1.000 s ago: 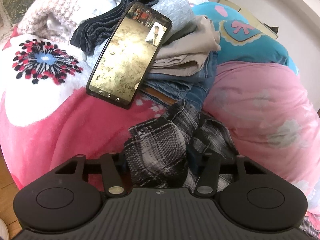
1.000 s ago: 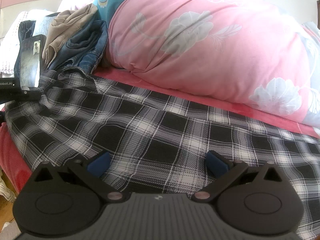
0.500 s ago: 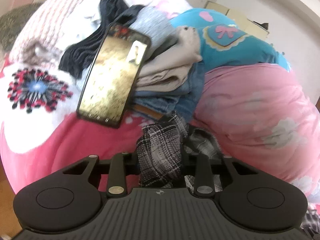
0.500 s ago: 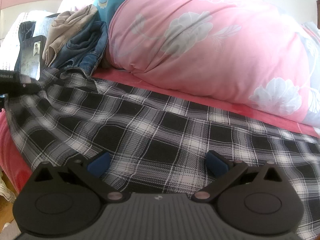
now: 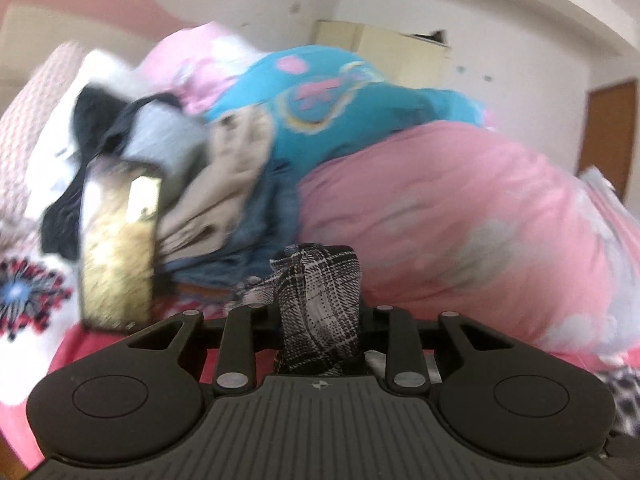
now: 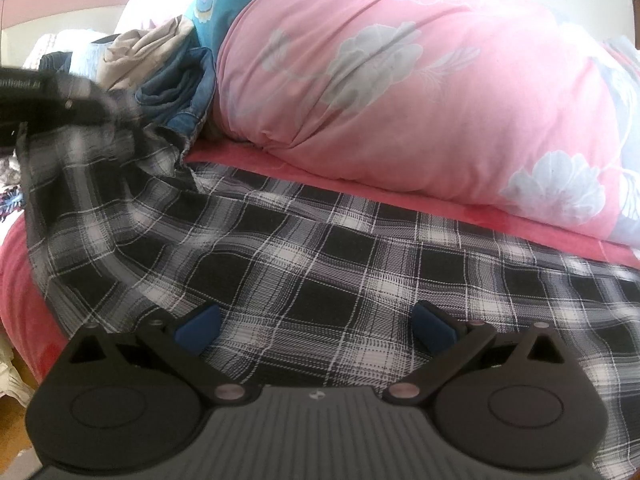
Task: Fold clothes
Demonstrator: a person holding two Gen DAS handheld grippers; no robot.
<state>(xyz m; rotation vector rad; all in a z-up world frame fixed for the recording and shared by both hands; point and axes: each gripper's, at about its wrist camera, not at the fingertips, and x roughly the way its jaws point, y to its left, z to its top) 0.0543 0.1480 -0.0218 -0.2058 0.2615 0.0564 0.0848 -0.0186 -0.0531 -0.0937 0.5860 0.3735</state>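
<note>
The black-and-white plaid garment point(image 6: 320, 264) lies spread over the pink bed sheet point(image 6: 16, 264), in front of the big pink flowered duvet point(image 6: 400, 80). The left claw point(image 5: 320, 312) is closing, a bunched fold of plaid cloth squeezed between its narrow jaws and lifted off the bed. The right claw point(image 6: 316, 326) stands wide, its blue pads point(image 6: 198, 328) low over the flat plaid with nothing between them. White lettering runs along the left claw's body in the right view, too blurred to read. A phone point(image 5: 116, 248) with a lit screen leans against the pile of folded clothes point(image 5: 224, 200).
</note>
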